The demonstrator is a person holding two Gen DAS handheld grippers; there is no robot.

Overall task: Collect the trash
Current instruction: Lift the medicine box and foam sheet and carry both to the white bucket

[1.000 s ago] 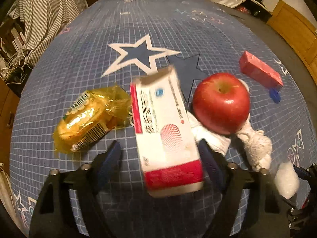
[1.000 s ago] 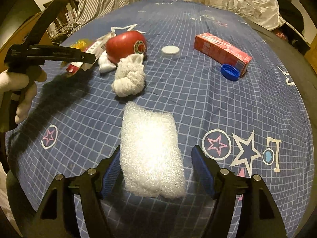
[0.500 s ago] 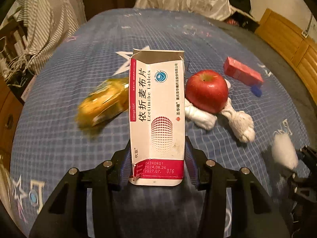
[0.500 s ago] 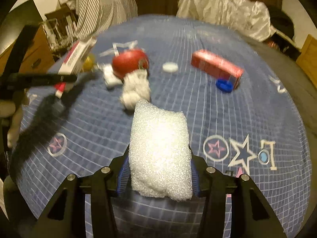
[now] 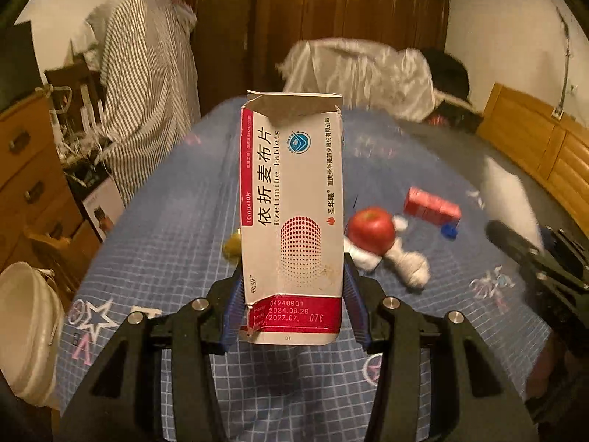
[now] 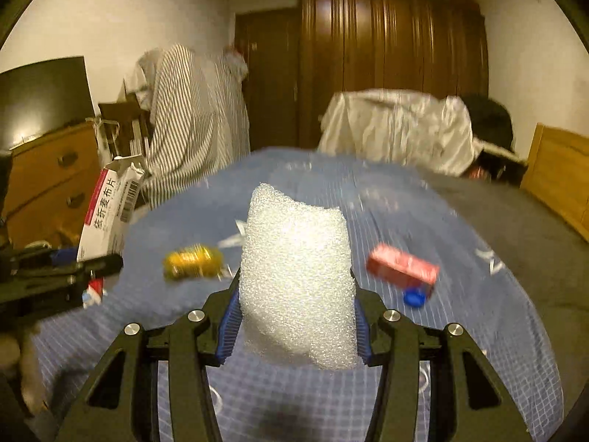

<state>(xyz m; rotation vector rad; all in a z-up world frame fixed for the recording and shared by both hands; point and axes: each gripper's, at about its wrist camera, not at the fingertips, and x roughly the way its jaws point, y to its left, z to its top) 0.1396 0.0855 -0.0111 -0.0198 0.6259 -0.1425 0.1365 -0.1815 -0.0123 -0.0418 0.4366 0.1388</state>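
My left gripper [image 5: 292,309] is shut on a white and red tablet box [image 5: 292,213], which stands upright between the blue pads, raised above the bed. The same box [image 6: 106,206] shows at the left of the right wrist view. My right gripper [image 6: 294,322] is shut on a white foam sheet [image 6: 296,280], also lifted off the bed. Left on the blue checked bedspread [image 5: 176,221] are a yellow wrapper [image 6: 191,260], a red carton [image 6: 401,269], a blue cap [image 6: 414,297], a red apple [image 5: 371,227] and a white knotted cloth [image 5: 408,265].
A white bin [image 5: 25,328] stands at the bed's left edge, beside wooden drawers [image 5: 25,169]. Striped clothing [image 5: 147,110] hangs at the back left, and a white sheet [image 5: 368,73] lies heaped at the bed's far end. A wooden bed frame [image 5: 533,143] runs along the right.
Both grippers closed on their items, the left on the tablet box and the right on the foam, then lifted them off the bed and tilted up, bringing the room into view.
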